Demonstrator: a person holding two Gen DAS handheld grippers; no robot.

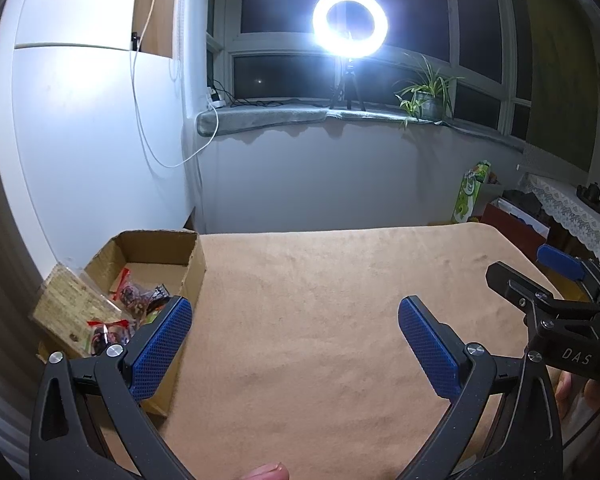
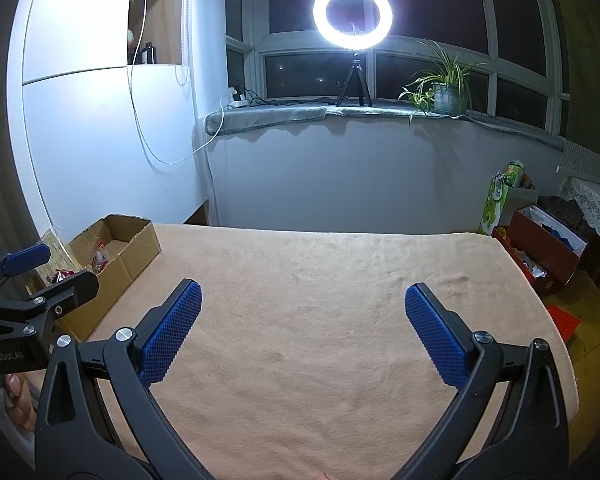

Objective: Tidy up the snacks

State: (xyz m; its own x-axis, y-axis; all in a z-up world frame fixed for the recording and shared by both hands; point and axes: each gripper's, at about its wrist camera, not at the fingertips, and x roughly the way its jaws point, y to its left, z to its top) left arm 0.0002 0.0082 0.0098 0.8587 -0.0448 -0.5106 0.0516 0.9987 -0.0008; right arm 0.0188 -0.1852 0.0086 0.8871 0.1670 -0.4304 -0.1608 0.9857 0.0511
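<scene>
An open cardboard box (image 1: 192, 268) stands at the left edge of the tan-cloth table (image 1: 320, 300). Several red and dark snack packets (image 1: 136, 296) lie inside it. My left gripper (image 1: 296, 316) is open and empty above the cloth, its left finger beside the box. My right gripper (image 2: 304, 300) is open and empty over the middle of the table (image 2: 320, 280). The right gripper also shows at the right of the left wrist view (image 1: 540, 280). The left gripper shows at the left of the right wrist view (image 2: 40, 272), in front of the box (image 2: 140, 240).
A woven mat (image 1: 68, 308) lies left of the box. A ring light (image 1: 350, 24) on a tripod and a potted plant (image 1: 428, 96) stand on the windowsill. A red box (image 2: 548, 244) and a green carton (image 2: 500, 196) sit beyond the table's right side.
</scene>
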